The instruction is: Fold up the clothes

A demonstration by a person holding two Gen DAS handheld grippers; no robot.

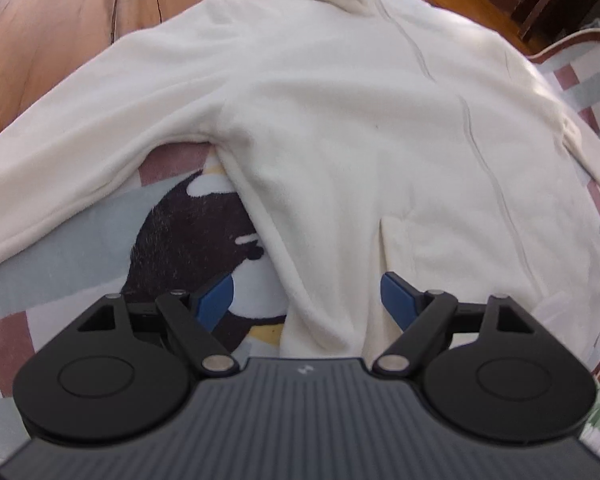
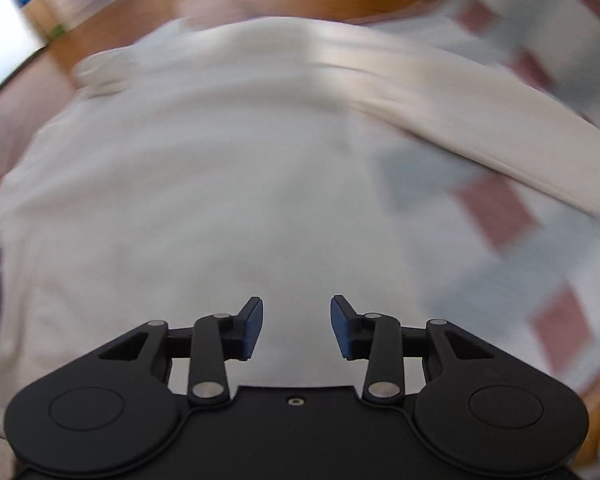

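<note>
Left wrist view shows your left gripper [image 1: 307,300] spread wide above the cream fleece jacket [image 1: 340,128], nothing between its 2 blue pads [image 1: 216,300]. That jacket lies flat on the patterned rug [image 1: 80,256], collar toward the wooden floor [image 1: 60,20], 1 sleeve stretched sideways. Your right gripper [image 2: 297,328] hangs partly parted over the jacket's body, gripping nothing; that view is blurred.

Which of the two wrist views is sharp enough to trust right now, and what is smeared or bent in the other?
Left wrist view: sharp; the cream jacket and its zip line read clearly, though the fisheye bows the wooden floor. Right wrist view: motion-smeared; the jacket and checked rug are streaked, and only the right gripper itself is crisp, jaws open.
</note>
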